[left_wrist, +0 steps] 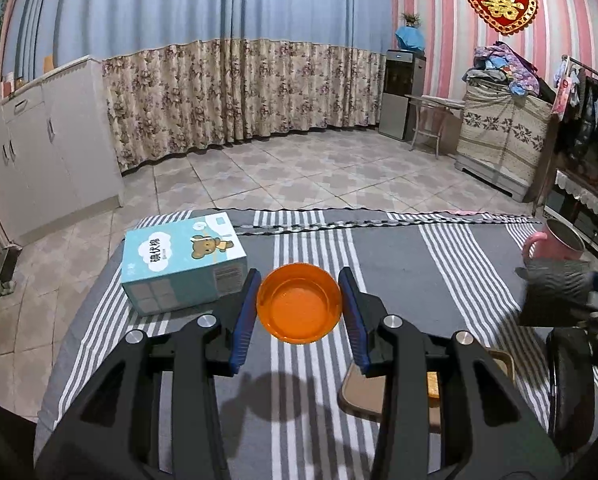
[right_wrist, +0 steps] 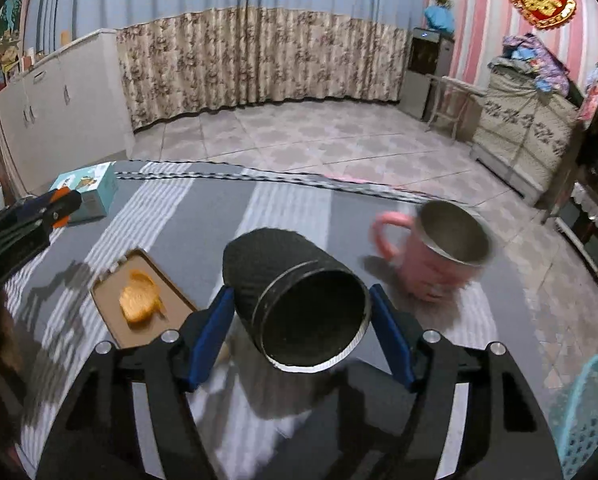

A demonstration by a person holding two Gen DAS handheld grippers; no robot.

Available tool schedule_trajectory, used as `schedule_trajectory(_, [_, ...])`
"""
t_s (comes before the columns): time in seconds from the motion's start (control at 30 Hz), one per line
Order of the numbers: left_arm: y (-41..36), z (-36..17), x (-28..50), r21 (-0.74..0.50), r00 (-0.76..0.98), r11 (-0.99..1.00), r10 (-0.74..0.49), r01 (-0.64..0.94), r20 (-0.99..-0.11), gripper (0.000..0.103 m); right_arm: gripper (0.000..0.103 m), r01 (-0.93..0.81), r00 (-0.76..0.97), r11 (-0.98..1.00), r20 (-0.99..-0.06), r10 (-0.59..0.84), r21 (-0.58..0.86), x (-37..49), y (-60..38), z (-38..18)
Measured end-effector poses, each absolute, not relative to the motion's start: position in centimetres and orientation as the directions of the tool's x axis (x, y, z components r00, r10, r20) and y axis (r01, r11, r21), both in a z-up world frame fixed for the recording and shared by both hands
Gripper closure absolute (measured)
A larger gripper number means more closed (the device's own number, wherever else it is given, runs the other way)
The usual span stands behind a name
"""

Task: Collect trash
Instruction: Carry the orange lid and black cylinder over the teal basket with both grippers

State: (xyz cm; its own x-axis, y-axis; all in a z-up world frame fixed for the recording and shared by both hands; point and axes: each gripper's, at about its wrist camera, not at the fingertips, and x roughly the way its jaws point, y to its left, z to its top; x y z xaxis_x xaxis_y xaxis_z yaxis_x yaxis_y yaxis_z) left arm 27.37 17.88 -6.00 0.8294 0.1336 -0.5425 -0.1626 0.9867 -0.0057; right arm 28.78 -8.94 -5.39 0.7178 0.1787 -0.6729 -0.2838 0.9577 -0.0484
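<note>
Left tool [left_wrist: 299,304] clamps orange bowl [left_wrist: 299,307]; right tool [right_wrist: 301,316] clamps black cup [right_wrist: 295,300]. Keep cup mouth-up near peel [right_wrist: 139,295].

A lived-in home bedroom: floral curtains [left_wrist: 235,92] are hanging behind the striped bed [left_wrist: 399,264], with clothes [left_wrist: 503,68] piling up to its right.

The box [left_wrist: 183,262] sits left of the tray [right_wrist: 139,300], mug [right_wrist: 439,256] right.
</note>
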Motion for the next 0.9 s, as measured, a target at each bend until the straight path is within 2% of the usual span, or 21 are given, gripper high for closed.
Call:
schedule_trajectory(0.43, [9.2, -3.0, 24.4, 0.004, 0.841, 1.0, 0.026, -0.029, -0.541, 0.064, 0.035, -0.089, 0.799, 0.995, -0.6, 0.05, -0.035, 20.6, -27.3, -1.1])
schedule_trajectory(0.77, [-1.1, -2.2, 22.3, 0.001, 0.841, 0.997, -0.065, 0.078, -0.538, 0.064, 0.035, 0.165, 0.824, 0.986, -0.555, -0.116, 0.038, 16.2, -39.8, -2.6])
schedule_trajectory(0.9, [-5.8, -1.8, 21.7, -0.002, 0.845, 0.993, -0.101, 0.118, -0.525, 0.064, 0.035, 0.217, 0.82, 0.971, -0.559, -0.125, 0.101, 16.3, -43.6, -3.2])
